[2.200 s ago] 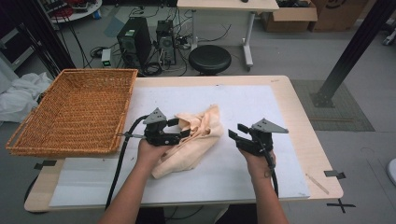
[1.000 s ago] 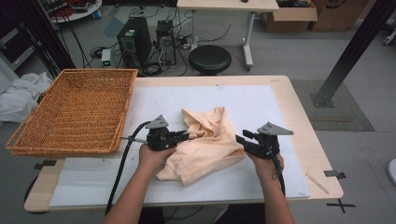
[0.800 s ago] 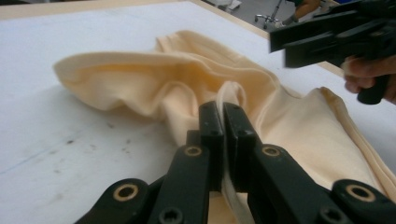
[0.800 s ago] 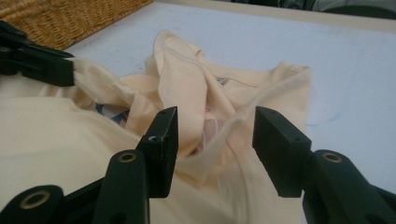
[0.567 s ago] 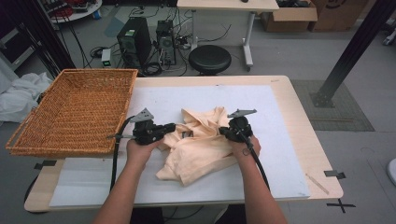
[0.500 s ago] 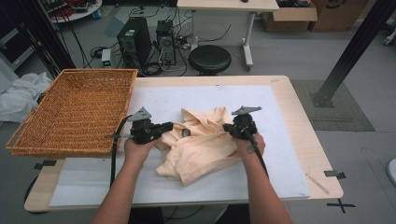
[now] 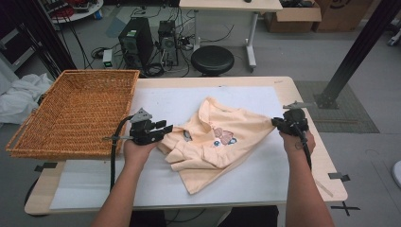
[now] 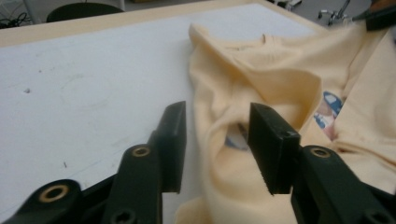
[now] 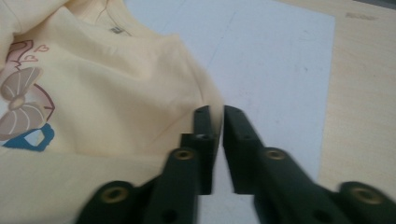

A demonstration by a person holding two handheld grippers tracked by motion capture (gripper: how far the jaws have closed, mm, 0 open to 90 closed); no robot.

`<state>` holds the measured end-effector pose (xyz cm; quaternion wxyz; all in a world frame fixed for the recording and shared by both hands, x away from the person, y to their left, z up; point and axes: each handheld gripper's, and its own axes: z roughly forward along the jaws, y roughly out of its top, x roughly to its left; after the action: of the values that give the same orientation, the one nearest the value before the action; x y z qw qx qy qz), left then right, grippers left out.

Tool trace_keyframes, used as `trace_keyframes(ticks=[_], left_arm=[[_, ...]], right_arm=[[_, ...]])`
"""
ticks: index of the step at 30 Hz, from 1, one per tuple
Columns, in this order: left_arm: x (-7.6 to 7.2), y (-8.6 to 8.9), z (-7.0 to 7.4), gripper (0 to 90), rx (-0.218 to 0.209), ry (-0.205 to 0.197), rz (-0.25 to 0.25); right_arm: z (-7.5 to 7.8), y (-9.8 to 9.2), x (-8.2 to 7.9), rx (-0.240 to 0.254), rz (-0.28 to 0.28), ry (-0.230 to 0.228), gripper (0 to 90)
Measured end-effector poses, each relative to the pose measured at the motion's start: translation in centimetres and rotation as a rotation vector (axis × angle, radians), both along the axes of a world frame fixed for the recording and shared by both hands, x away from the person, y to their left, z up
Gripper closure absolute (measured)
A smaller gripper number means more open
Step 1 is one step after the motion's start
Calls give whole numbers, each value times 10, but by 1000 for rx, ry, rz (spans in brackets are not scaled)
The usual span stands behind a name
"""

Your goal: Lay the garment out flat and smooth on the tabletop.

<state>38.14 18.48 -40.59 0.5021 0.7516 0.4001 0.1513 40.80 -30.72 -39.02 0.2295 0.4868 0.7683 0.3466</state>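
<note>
One pale yellow shirt [image 7: 222, 142] lies on one white sheet [image 7: 156, 189] in the middle of the table [image 7: 326, 161]. It has one picture on its front, and it is partly spread out and still wrinkled. A person holds two grippers, one in each hand. The left gripper [image 7: 163, 131] is at the left edge of the shirt. Its two fingers [image 8: 173, 140] have just been opening and now stand partly apart, with a fold of the shirt lying between them, and they do not squeeze it. The right gripper [image 7: 275, 122] is at the right edge of the shirt. Its two fingers [image 9: 237, 140] are nearly closed and pinch the edge of the cloth, pulling it out to the right. One brown woven basket [image 7: 71, 113] sits on the left side of the table.
</note>
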Motion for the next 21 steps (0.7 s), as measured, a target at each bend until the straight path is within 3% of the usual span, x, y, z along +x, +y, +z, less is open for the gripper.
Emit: trace_keyframes(ticks=[3, 6, 10, 15, 19, 21], left_arm=[[2, -6, 5, 553, -7, -17, -5], [11, -18, 10, 503, -7, -8, -27], [33, -41, 17, 346, -43, 79, -62], [58, -74, 19, 338, -21, 105, -90], [80, -92, 6, 322, 8, 169, -84], [89, -96, -4, 319, -2, 209, -66]], right_arm=[[-4, 1, -5, 31, -12, -23, 654], [-2, 3, -12, 43, -10, -50, 615], [-3, 3, -25, 49, -12, -57, 587], [-12, 2, -40, 75, -40, -43, 538], [-19, 6, -45, 57, -43, -29, 519], [-20, 7, -45, 67, -50, -30, 509]])
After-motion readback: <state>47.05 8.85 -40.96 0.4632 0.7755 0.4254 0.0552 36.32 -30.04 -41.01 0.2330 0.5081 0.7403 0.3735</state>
